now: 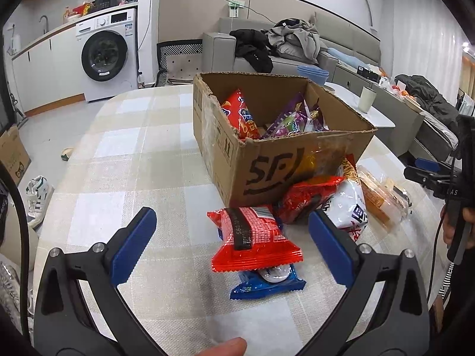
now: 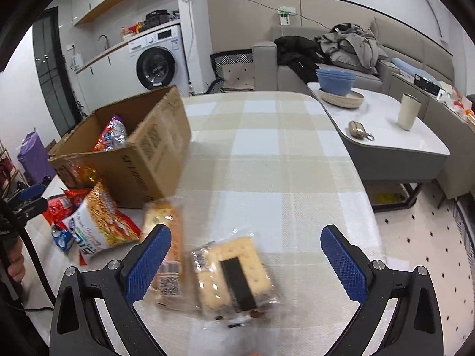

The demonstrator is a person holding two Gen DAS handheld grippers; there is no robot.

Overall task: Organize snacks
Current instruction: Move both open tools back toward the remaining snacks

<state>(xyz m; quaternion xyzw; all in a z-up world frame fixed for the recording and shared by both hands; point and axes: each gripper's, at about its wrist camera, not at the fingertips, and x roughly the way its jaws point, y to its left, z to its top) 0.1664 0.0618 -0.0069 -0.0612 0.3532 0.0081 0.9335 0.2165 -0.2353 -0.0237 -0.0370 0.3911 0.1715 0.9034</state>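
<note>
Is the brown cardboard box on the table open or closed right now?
Open. The brown cardboard box has no top cover, and the snack packets inside show over its torn rim.

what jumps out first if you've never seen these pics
The open cardboard box in the middle of the checked table, with snack bags already inside, draws the eye first. Next, the red packet lying on a blue one between the open left claw. In the right wrist view, a clear pack of crackers sits between the open right claw.
</note>
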